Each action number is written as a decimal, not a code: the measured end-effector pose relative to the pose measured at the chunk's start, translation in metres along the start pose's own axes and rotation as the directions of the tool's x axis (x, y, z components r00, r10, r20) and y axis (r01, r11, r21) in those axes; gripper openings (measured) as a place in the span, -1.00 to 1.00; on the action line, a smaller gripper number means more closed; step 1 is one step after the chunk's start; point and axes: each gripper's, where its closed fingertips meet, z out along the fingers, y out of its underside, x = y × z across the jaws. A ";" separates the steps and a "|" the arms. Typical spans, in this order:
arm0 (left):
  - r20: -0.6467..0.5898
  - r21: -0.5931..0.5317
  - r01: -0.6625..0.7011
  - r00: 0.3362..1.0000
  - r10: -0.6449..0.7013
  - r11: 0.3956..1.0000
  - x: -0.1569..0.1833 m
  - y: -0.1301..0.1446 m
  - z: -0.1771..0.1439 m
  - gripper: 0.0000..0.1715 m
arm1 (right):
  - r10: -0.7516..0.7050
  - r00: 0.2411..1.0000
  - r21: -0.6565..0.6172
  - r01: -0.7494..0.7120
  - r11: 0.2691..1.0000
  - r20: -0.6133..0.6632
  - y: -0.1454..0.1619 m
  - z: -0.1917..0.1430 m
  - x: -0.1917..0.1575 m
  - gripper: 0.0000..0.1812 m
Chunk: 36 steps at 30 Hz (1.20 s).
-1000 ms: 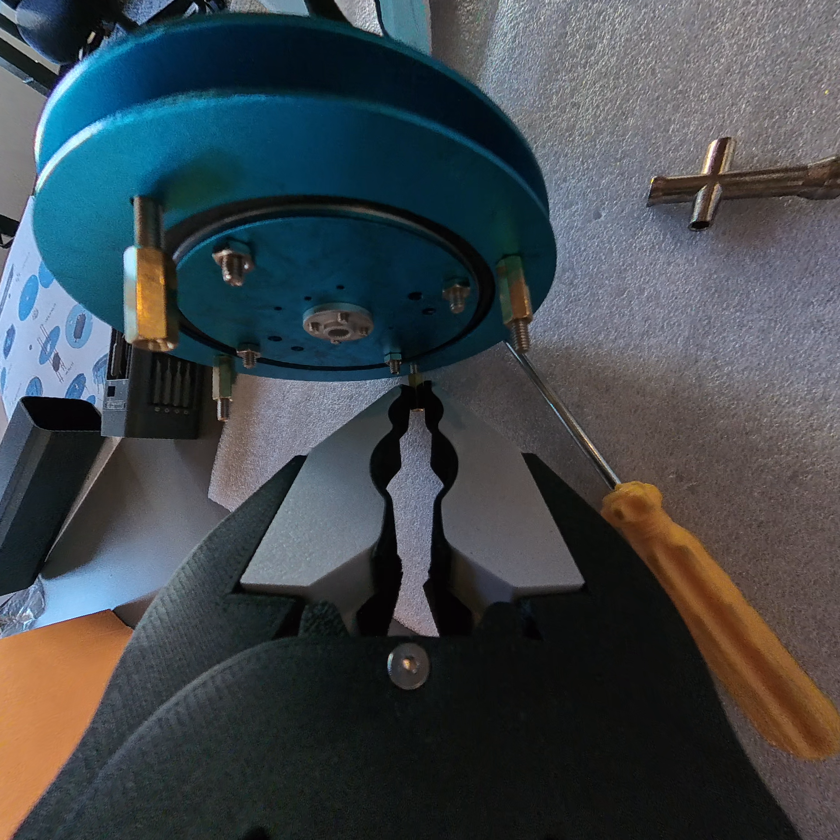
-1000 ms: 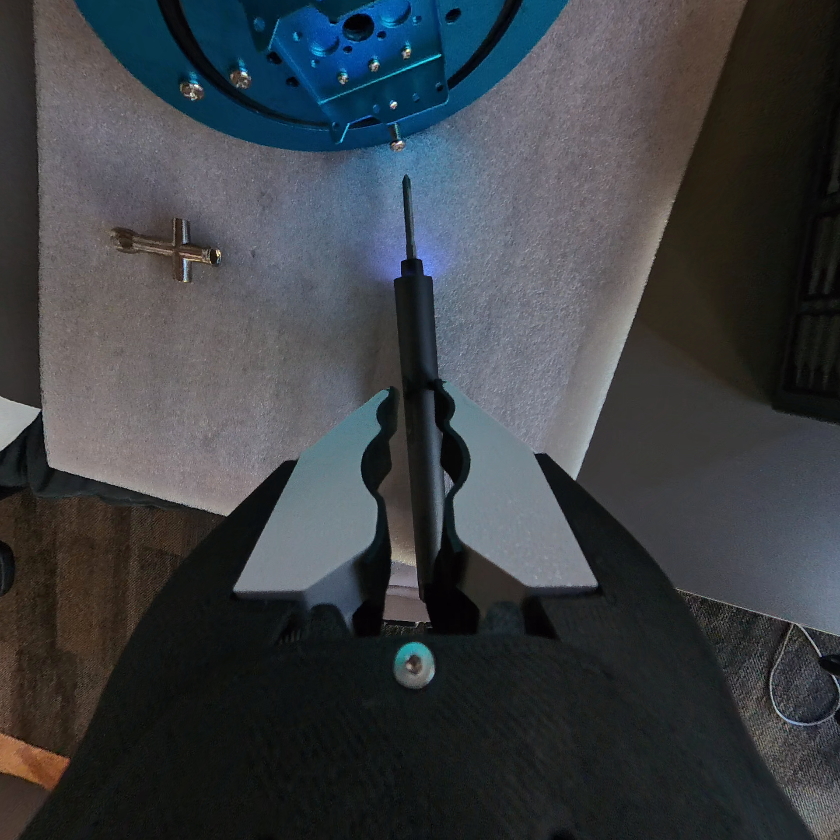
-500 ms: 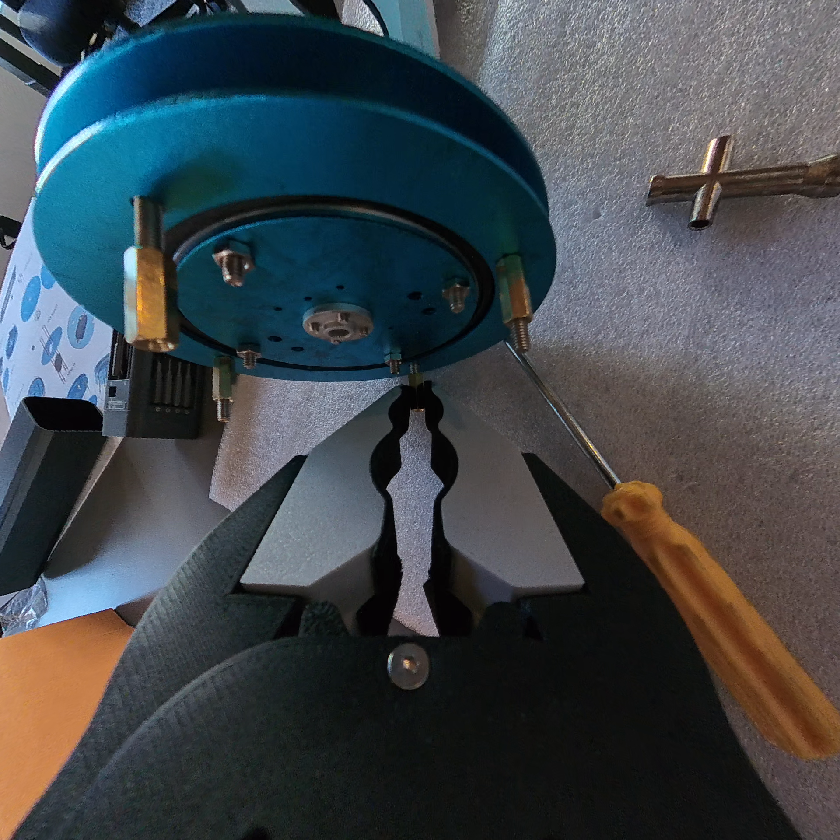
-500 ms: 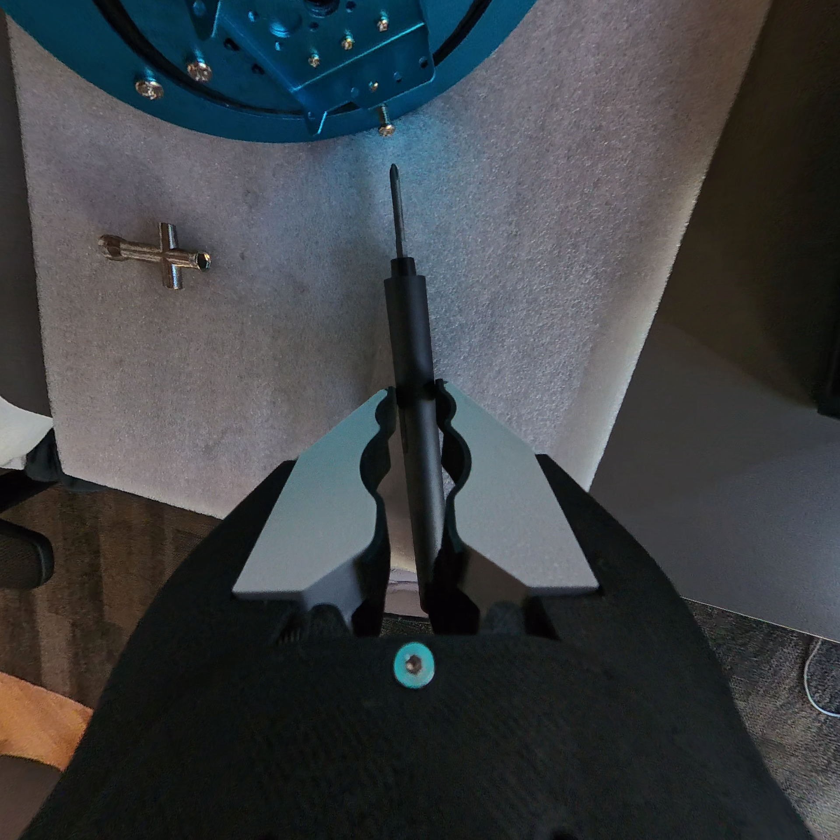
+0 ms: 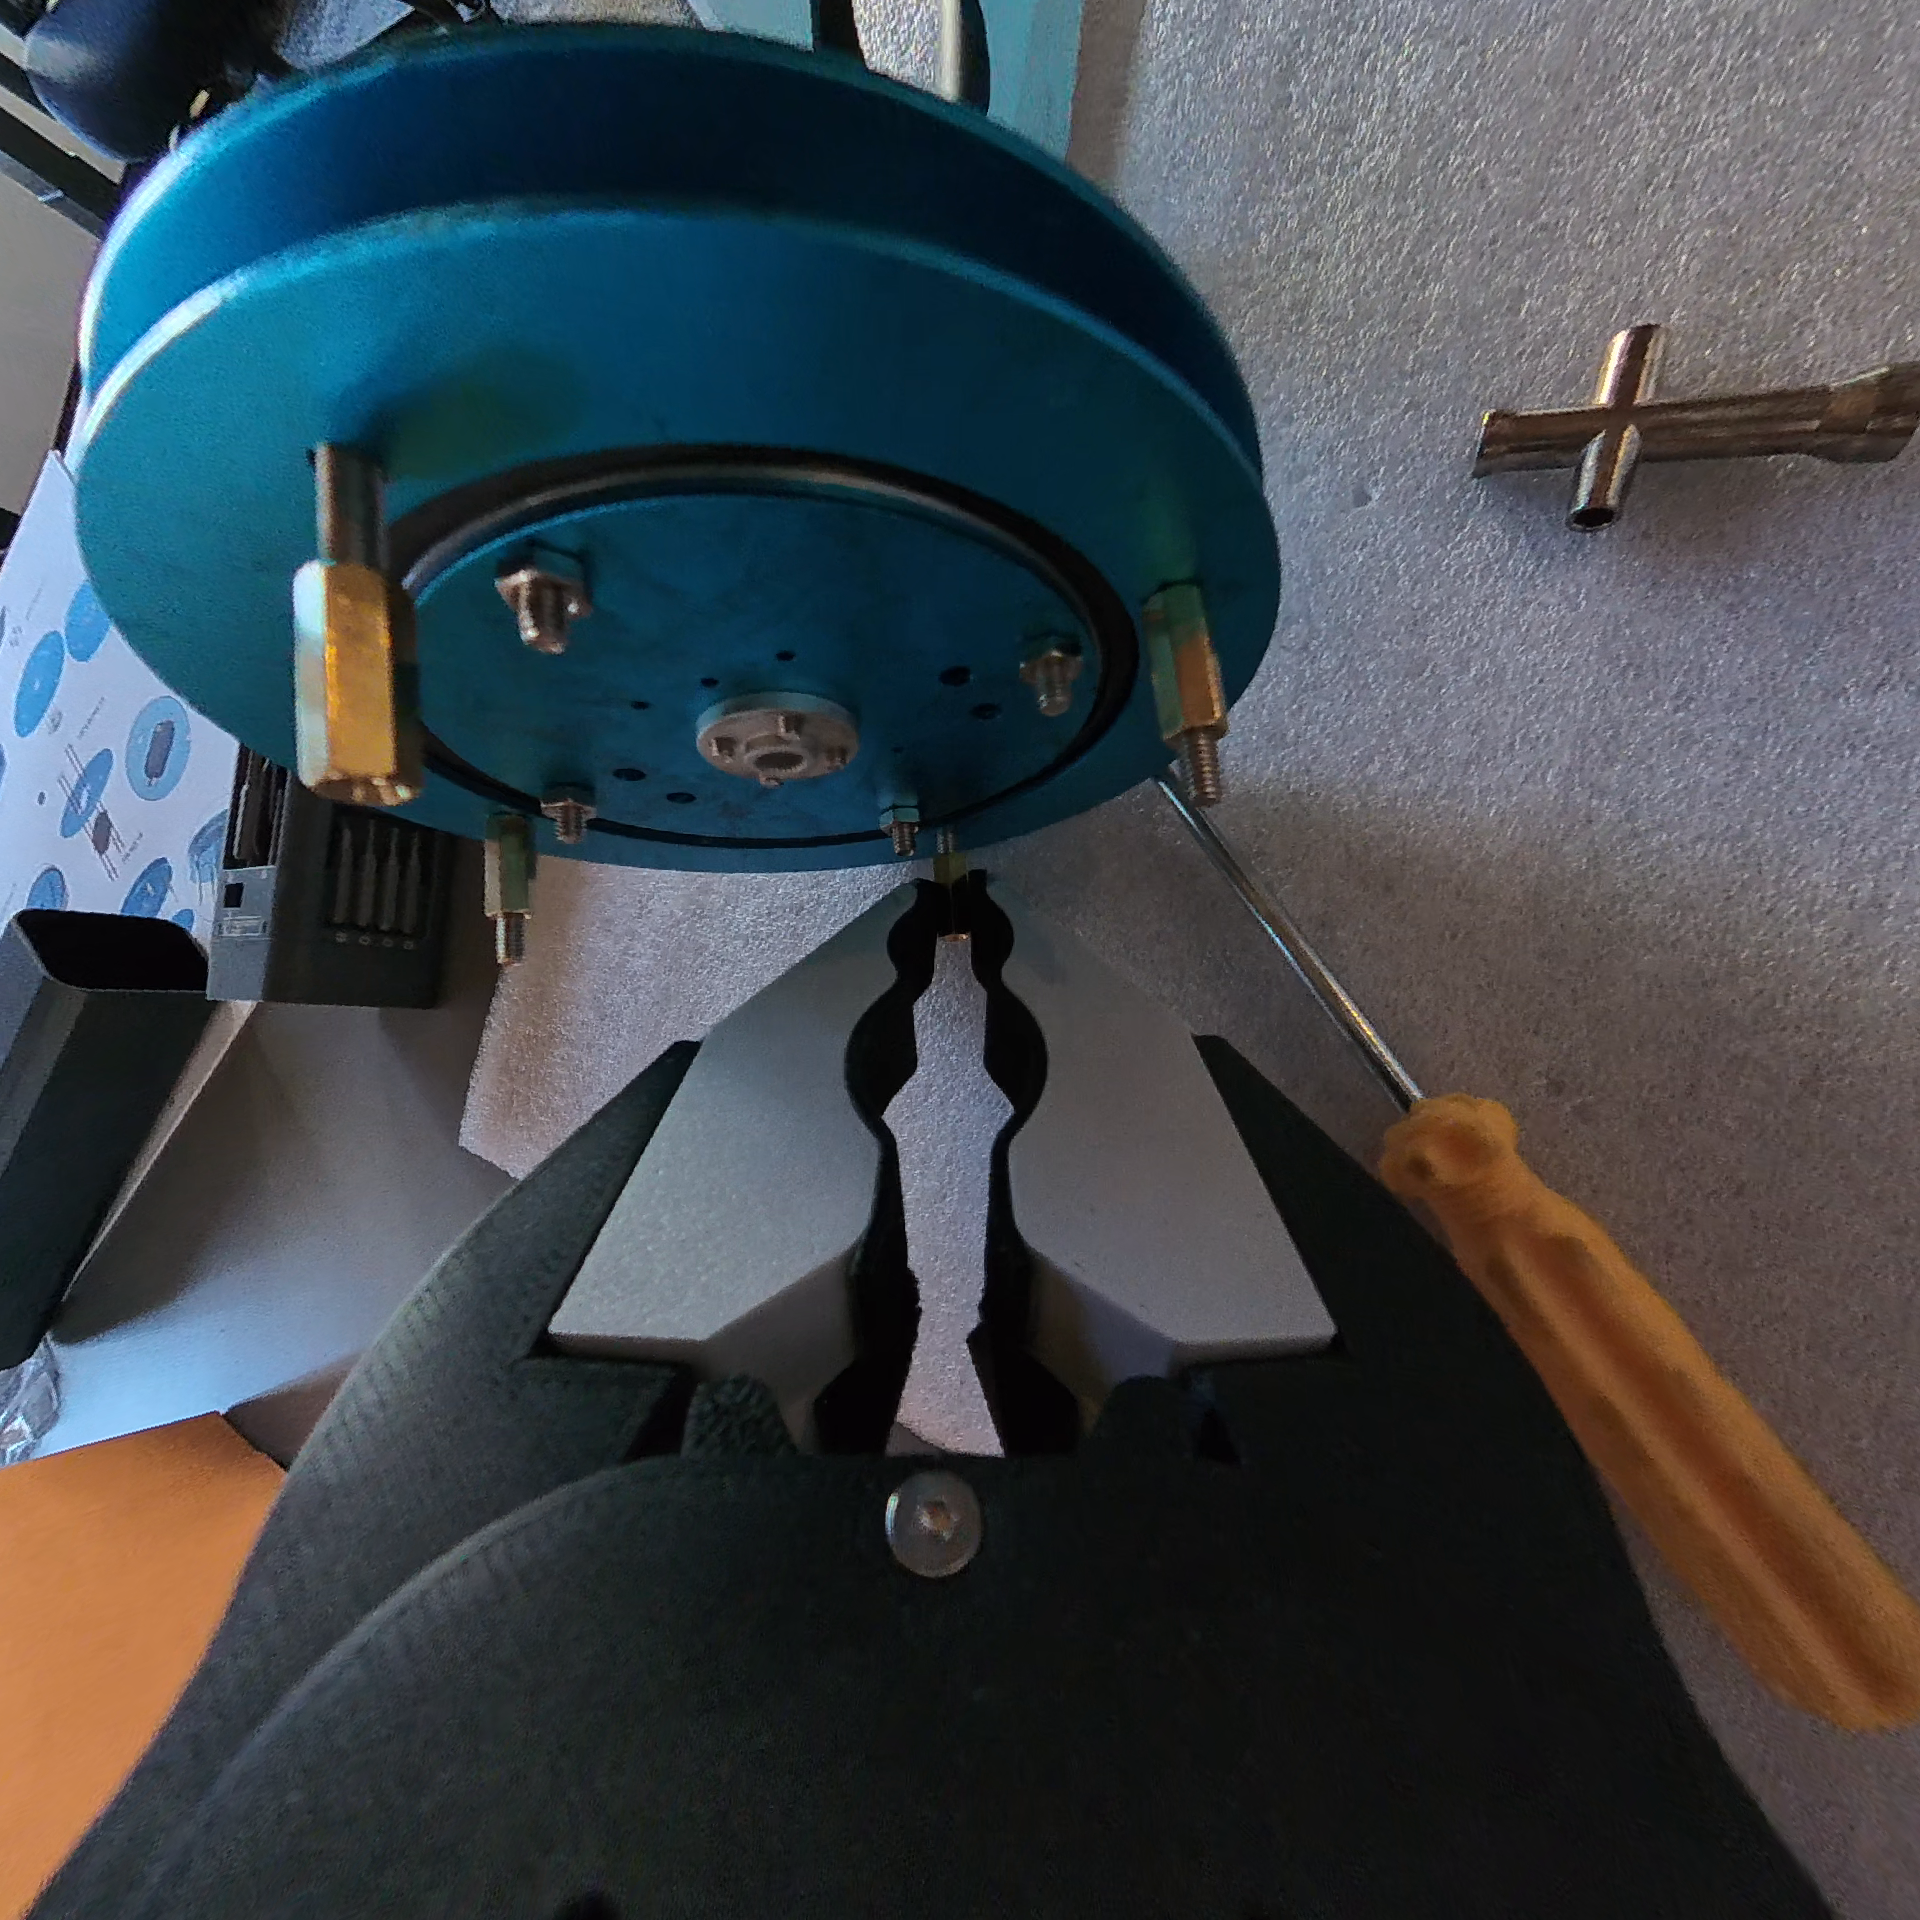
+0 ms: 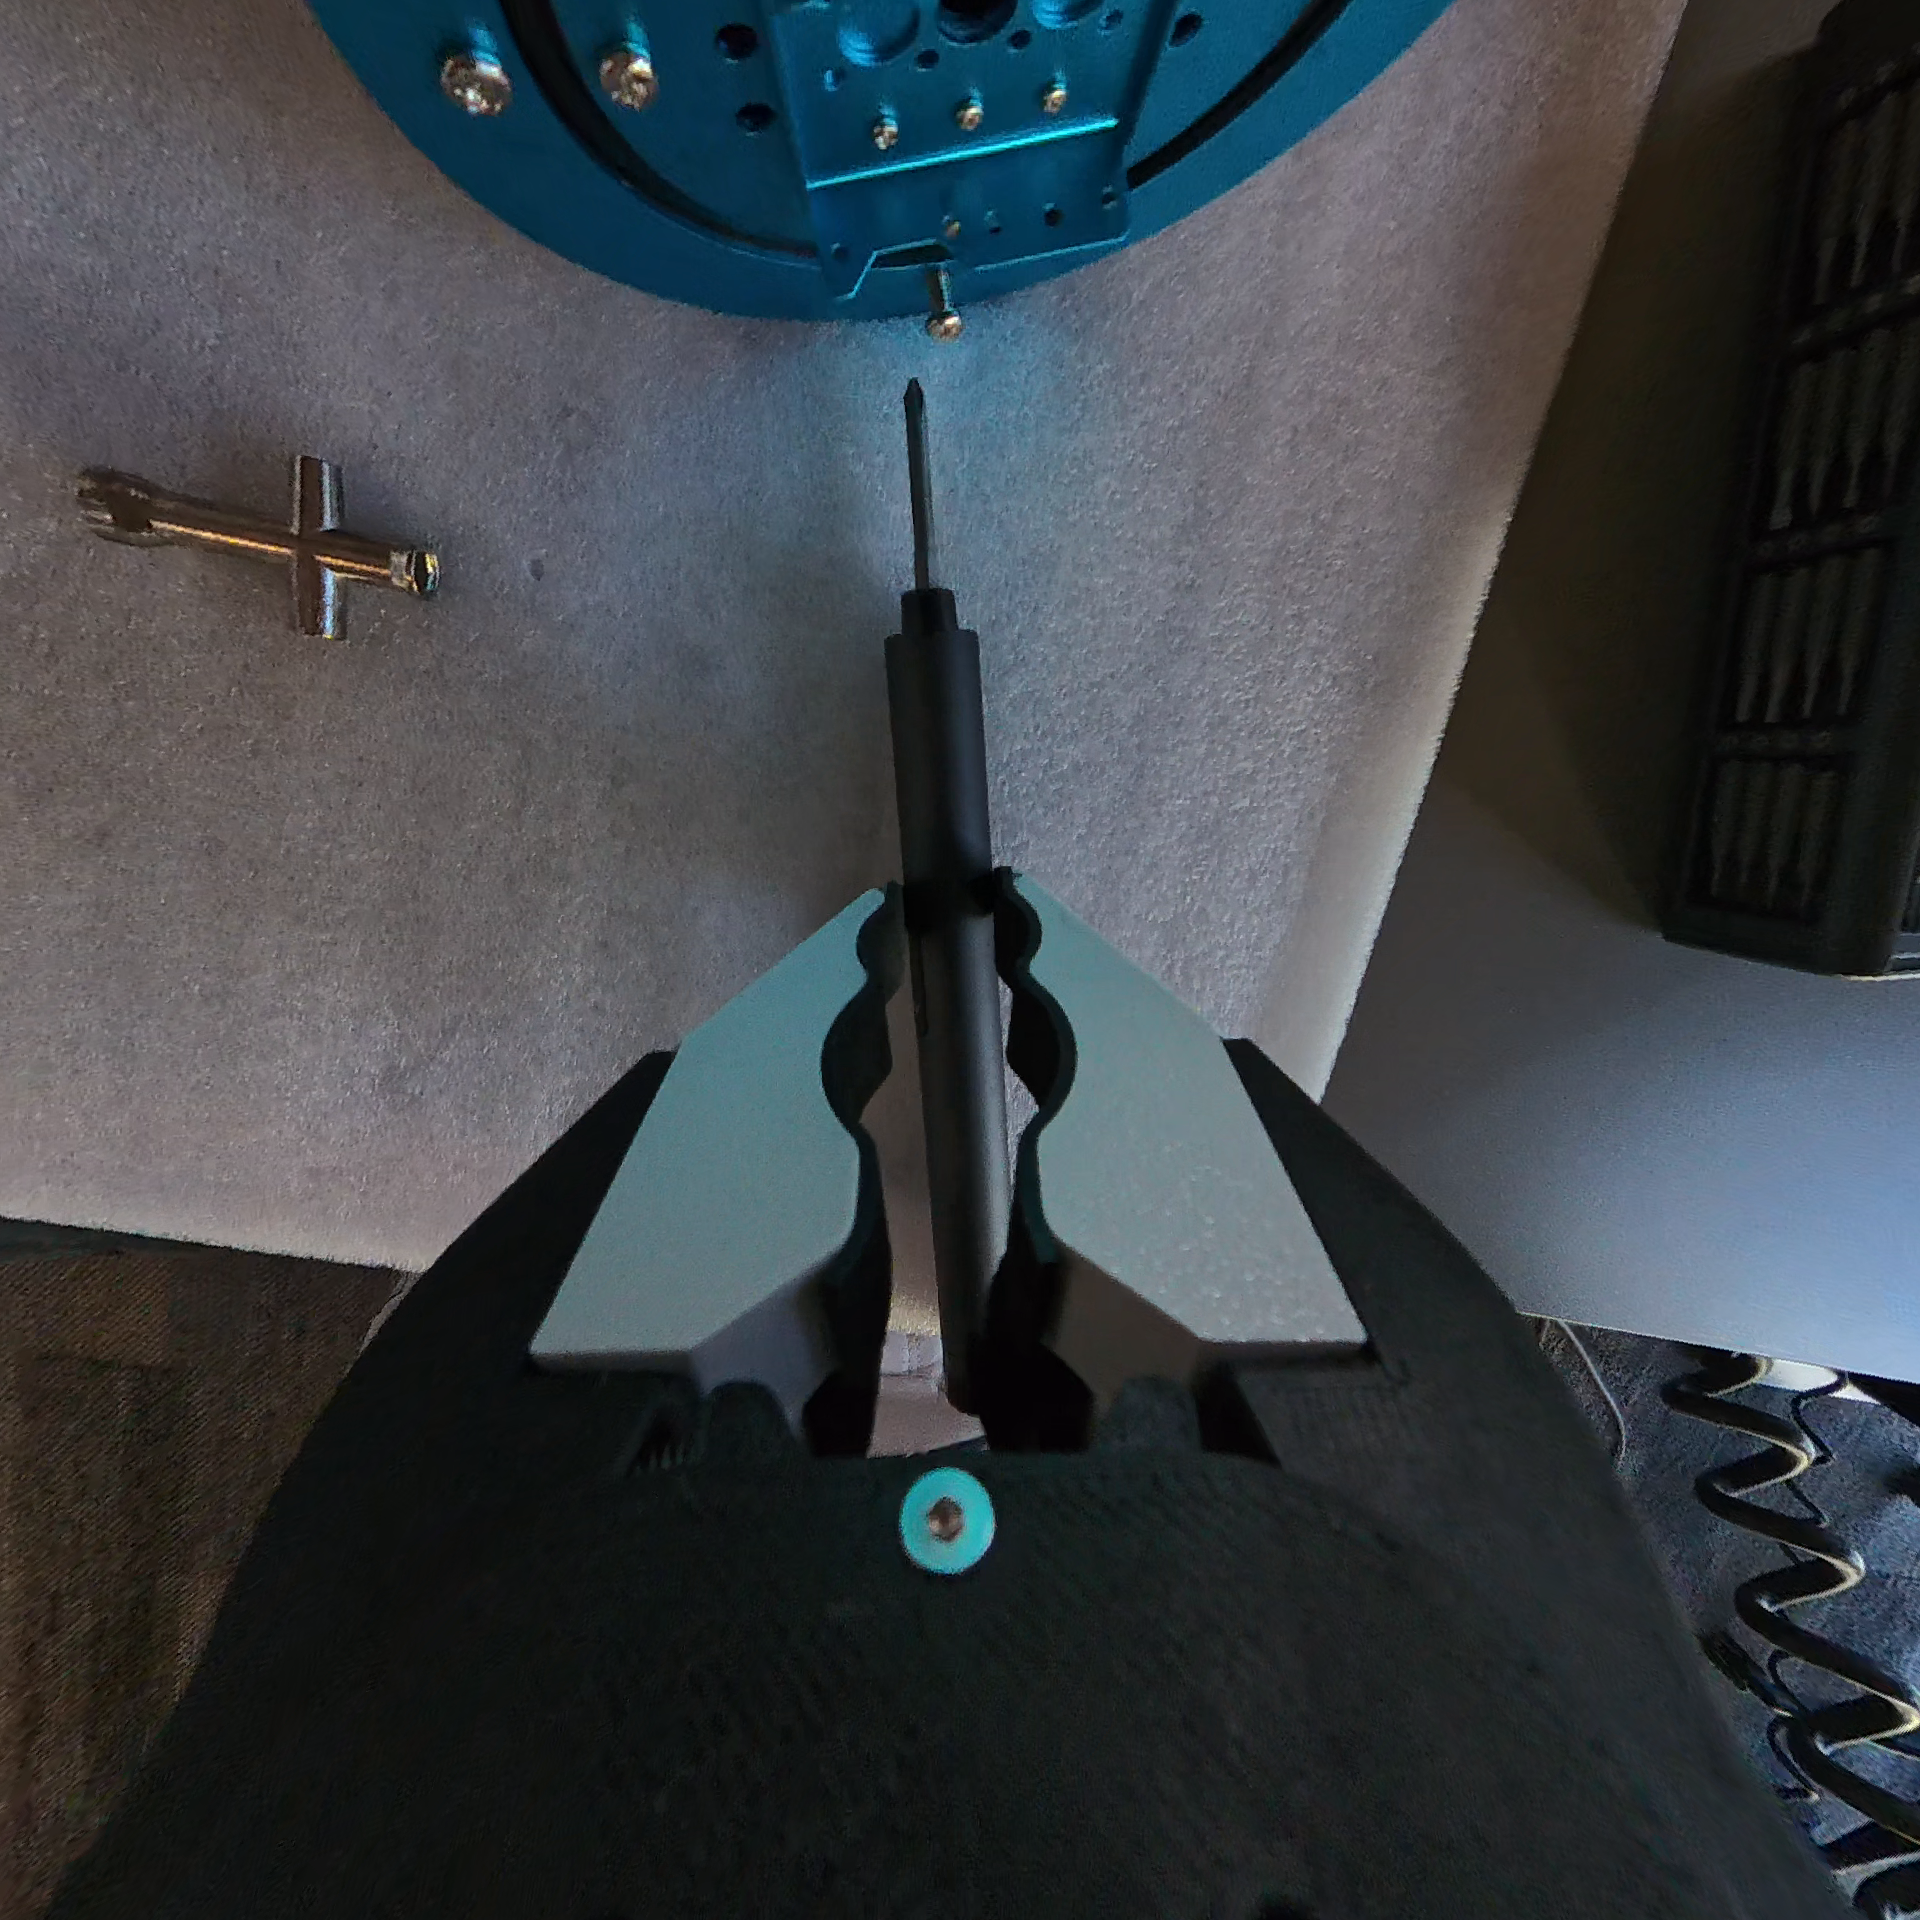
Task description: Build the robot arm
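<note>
Blue round turntable tilted, brass standoff pinched; black screwdriver gripped.

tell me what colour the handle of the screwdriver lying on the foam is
Translucent orange-yellow handle, clearest in the left wrist view.

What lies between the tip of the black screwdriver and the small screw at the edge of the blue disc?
Nothing: in the right wrist view, only bare grey foam mat shows between the black screwdriver tip and the screw under the blue disc.
</note>
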 end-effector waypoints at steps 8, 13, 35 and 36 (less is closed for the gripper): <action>-0.003 -0.004 -0.012 1.000 0.012 1.000 0.000 0.000 0.000 -0.95 | 0.061 0.994 0.007 -0.062 0.998 0.088 -0.003 -0.001 -0.003 -0.83; -0.024 0.002 -0.038 0.999 0.038 0.999 0.000 0.000 0.000 -0.95 | 0.034 0.999 -0.009 -0.034 0.999 0.042 -0.003 0.000 0.001 -0.83; -0.060 0.034 -0.081 0.995 0.083 0.996 0.000 0.000 0.000 -0.95 | 0.021 0.999 0.000 -0.021 1.000 0.033 -0.010 0.003 0.006 -0.83; -0.060 0.035 -0.080 0.995 0.082 0.996 0.000 0.000 0.000 -0.95 | 0.012 0.999 0.004 -0.012 1.000 0.033 -0.010 0.003 0.006 -0.83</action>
